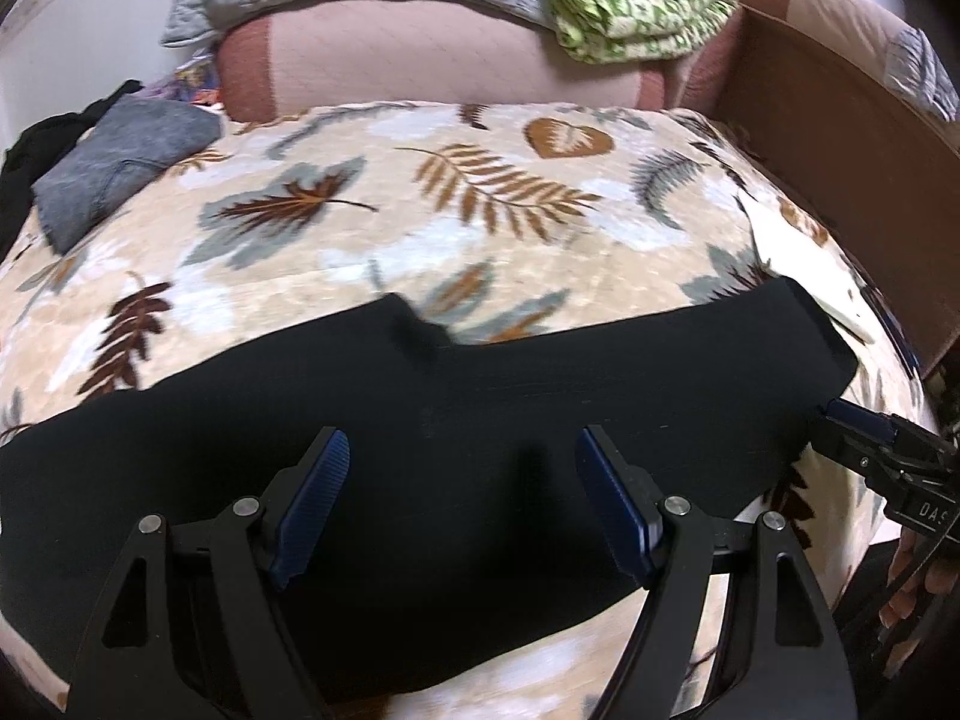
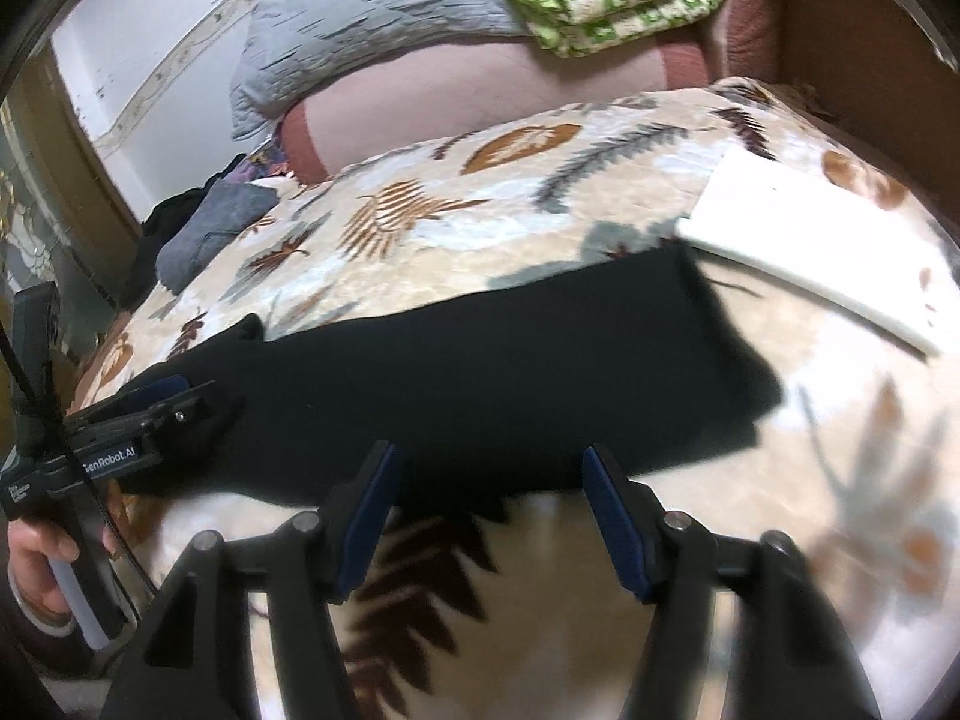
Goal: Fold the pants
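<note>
Black pants (image 1: 480, 420) lie flat across the bed (image 1: 360, 240), ready for folding; left claw (image 1: 462, 498) and right claw (image 2: 489, 510) hover over the near edge, both spread apart.

Black pants (image 1: 480, 420): matt, smooth cloth. Leaf-print blanket (image 1: 372, 222): plush, faintly sheened. Left gripper (image 1: 462, 450) and right gripper (image 2: 489, 468): matt black plastic, ribbed blue pads (image 1: 318, 498), metal pivot pins. White board (image 2: 828, 240): smooth, matt.

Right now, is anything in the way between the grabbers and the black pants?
Nothing visible. The left gripper is open right over the black pants, and the right gripper is open at their near edge. The white board lies beside them.
</note>
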Available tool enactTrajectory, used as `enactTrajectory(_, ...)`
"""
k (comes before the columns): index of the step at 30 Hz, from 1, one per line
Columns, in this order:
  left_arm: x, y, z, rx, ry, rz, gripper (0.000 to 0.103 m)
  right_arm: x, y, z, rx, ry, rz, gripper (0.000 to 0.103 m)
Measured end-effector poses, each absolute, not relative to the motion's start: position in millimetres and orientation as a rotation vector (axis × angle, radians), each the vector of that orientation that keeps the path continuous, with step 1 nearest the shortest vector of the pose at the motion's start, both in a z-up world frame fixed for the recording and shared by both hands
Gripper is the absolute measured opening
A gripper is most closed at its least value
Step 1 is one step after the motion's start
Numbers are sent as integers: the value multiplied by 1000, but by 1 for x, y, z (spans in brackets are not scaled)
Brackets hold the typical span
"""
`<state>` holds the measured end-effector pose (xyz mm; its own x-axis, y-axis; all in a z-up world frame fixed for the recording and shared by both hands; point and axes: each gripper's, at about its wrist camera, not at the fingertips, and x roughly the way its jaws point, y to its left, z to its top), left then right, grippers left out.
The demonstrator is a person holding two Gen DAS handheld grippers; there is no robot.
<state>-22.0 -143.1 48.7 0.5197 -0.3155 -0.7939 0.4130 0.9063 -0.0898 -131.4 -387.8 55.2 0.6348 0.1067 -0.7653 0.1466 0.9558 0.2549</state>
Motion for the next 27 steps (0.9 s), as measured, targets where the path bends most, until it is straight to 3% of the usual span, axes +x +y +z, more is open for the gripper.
enactTrajectory(14, -2, -233, 59, 176, 972, -752, 82, -142, -438, 37, 508, 859, -74, 67)
enactTrajectory(27, 44, -347, 38, 283, 1092, -1049, 82, -142, -446, 27, 626, 731, -26, 82)
